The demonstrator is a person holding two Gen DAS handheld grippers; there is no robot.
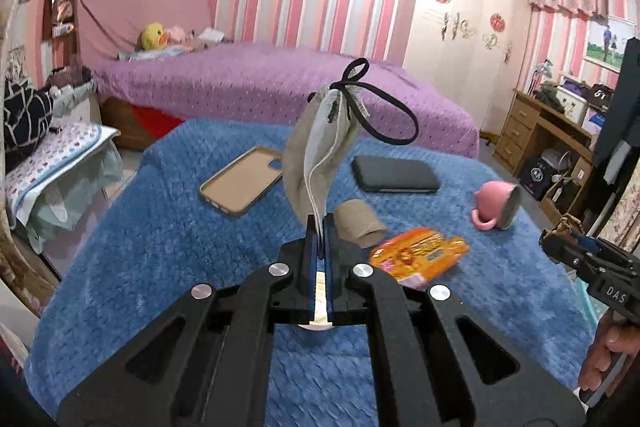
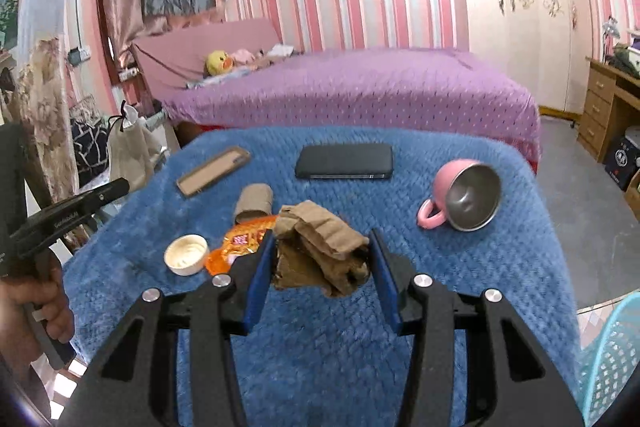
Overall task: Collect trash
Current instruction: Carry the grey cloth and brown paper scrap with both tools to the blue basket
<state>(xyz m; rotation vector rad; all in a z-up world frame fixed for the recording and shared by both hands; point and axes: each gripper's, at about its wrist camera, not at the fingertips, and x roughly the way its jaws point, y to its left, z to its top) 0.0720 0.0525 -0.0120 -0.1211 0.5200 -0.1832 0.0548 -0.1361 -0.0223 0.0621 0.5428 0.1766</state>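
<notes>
Right now the left tongs [image 1: 319, 227] are clamped tight on a grey drawstring pouch [image 1: 316, 147], which stands up above their tips with its black cord looping free. Meanwhile the right tongs [image 2: 322, 259] pinch a crumpled brown paper wad [image 2: 320, 251] between their blue pads, lifted off the blue-covered counter [image 2: 360, 327]. Below lie an orange snack wrapper [image 1: 416, 257], a cardboard tube [image 1: 358, 223] and a white lid [image 2: 186, 254] towards the near left edge; a tipped pink cup [image 2: 460, 195] rests near the right edge.
</notes>
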